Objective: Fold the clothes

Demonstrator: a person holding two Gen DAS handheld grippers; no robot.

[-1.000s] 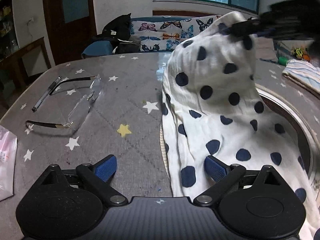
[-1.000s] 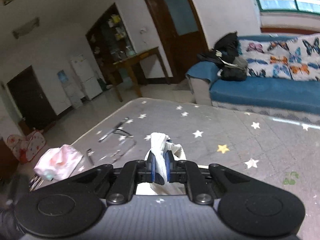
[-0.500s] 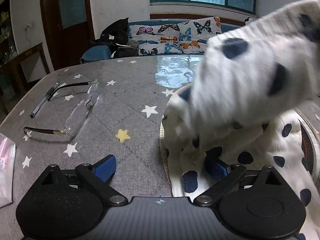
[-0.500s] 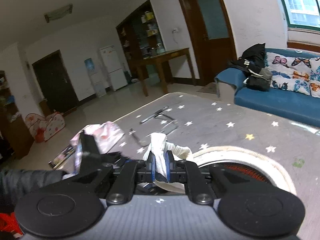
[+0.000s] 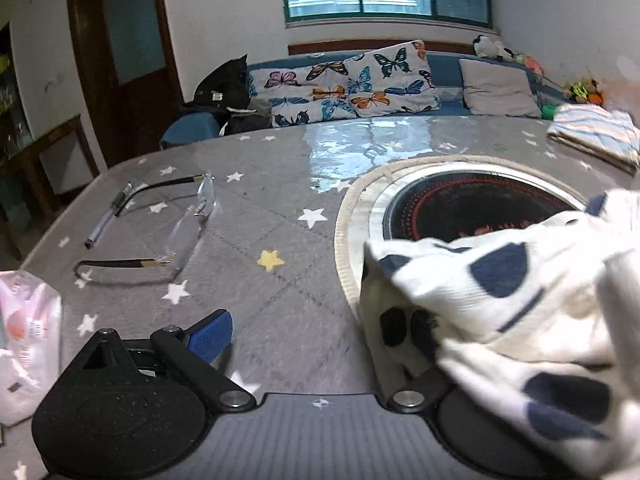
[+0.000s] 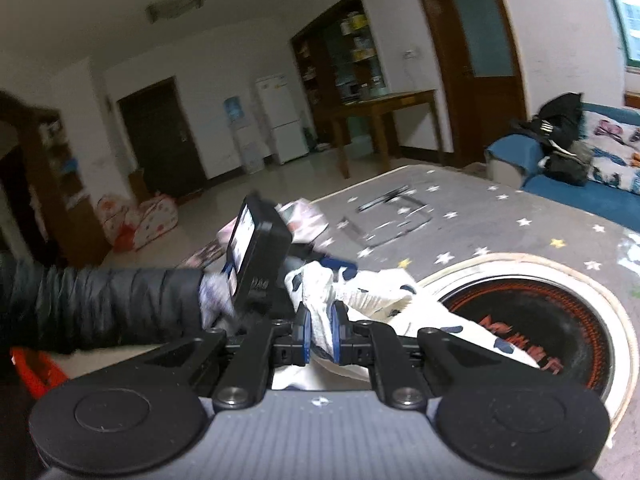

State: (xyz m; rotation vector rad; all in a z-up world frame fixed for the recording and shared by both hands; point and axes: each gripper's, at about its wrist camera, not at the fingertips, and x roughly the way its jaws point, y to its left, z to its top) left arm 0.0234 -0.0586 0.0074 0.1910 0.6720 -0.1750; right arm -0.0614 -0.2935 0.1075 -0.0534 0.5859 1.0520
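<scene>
Each gripper is built of matte black plastic on a grey ribbed base plate with a small white crosshair mark at its centre. On the left gripper (image 5: 320, 336), two round black discs flank the plate, and black linkage arms pivot on silver screws. Its visible finger (image 5: 211, 335) carries a textured blue pad. The right gripper (image 6: 320, 332) has the same discs, screws and blue pads. Beside the right gripper, a black quilted sleeve (image 6: 92, 308) ends in a pale patterned cuff.
</scene>
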